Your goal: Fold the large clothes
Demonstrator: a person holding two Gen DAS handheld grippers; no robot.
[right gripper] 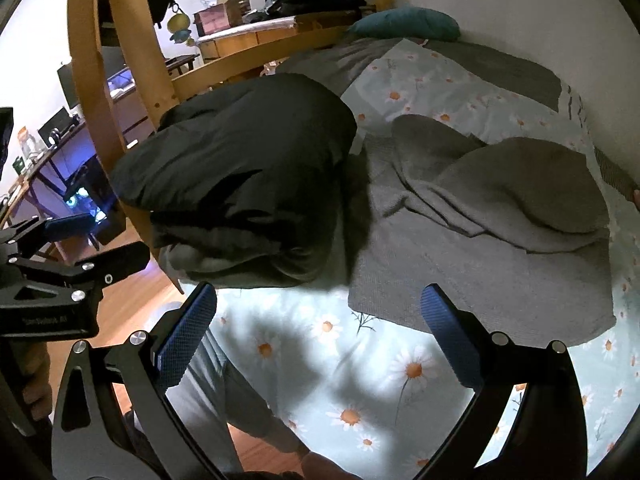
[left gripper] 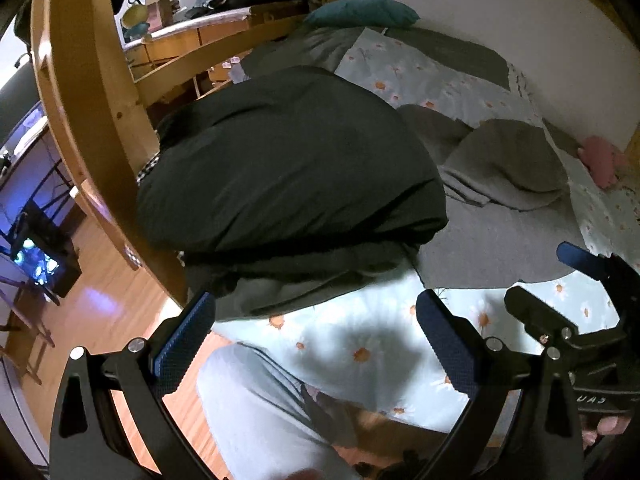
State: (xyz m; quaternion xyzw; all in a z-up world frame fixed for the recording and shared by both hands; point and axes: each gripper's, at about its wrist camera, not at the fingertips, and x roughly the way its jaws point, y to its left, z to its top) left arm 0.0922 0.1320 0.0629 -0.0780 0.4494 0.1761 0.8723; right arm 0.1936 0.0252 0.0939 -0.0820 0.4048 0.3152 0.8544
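Both your left gripper (left gripper: 316,340) and right gripper (right gripper: 320,332) hang wide apart and empty over the daisy sheet (right gripper: 412,368), so take the soft, bulky, probably light black jacket (left gripper: 288,160), folded at the bed's near-left edge, by a thick hem.

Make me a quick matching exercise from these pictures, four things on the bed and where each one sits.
Things:
1. black jacket
2. teal pillow
3. grey blanket
4. pink toy

Places:
A. far end of the bed
B. by the wall, right side
C. on the folded pile by the wooden post
D. spread across the daisy sheet

Pairs: 1-C, 2-A, 3-D, 4-B
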